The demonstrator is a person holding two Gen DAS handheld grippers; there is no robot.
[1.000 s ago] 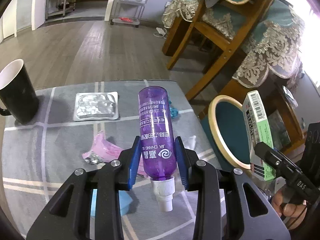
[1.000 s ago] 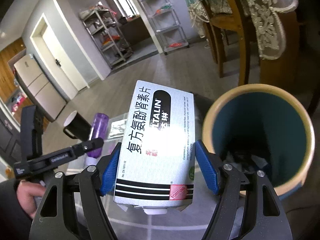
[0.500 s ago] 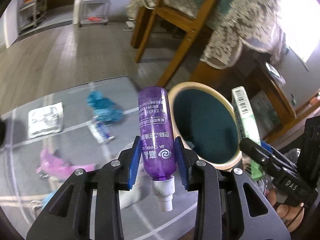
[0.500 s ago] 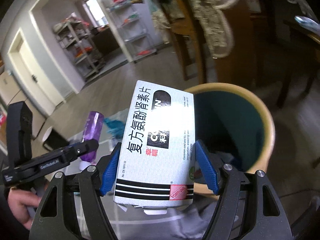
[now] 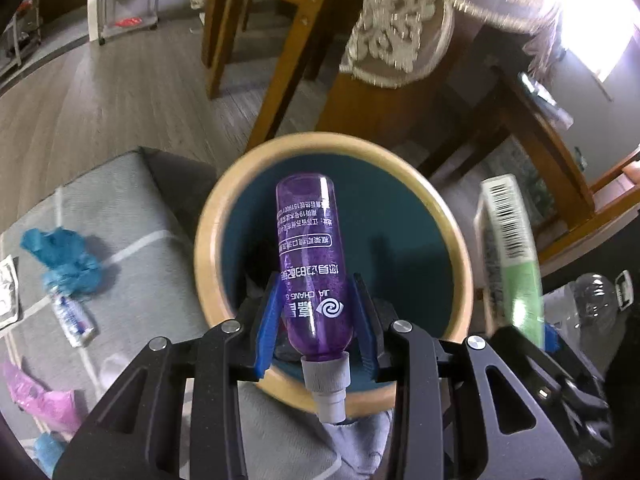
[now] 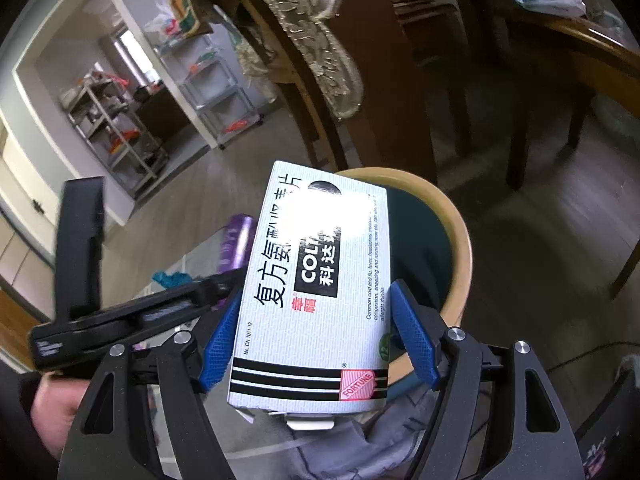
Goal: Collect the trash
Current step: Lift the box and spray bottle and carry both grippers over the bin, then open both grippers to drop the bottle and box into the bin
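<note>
Left gripper [image 5: 316,320]: clamped on purple bottle [image 5: 310,256], over the bin [image 5: 208,240].
Right gripper [image 6: 316,336]: grasped medicine box [image 6: 316,292] above bin rim.
Bench [image 5: 132,208]: blue wrapper [image 5: 64,260], pink wrapper [image 5: 44,400] nearby.

One purple bottle [image 5: 311,264] — one white medicine box [image 6: 316,292] — one round bin [image 5: 456,240]. On the grey cloth [image 5: 132,208]: one blue crumpled wad [image 5: 66,258], one small tube [image 5: 74,318], one pink wrapper [image 5: 44,402]. Two grippers [image 5: 316,322] [image 6: 316,340].
</note>
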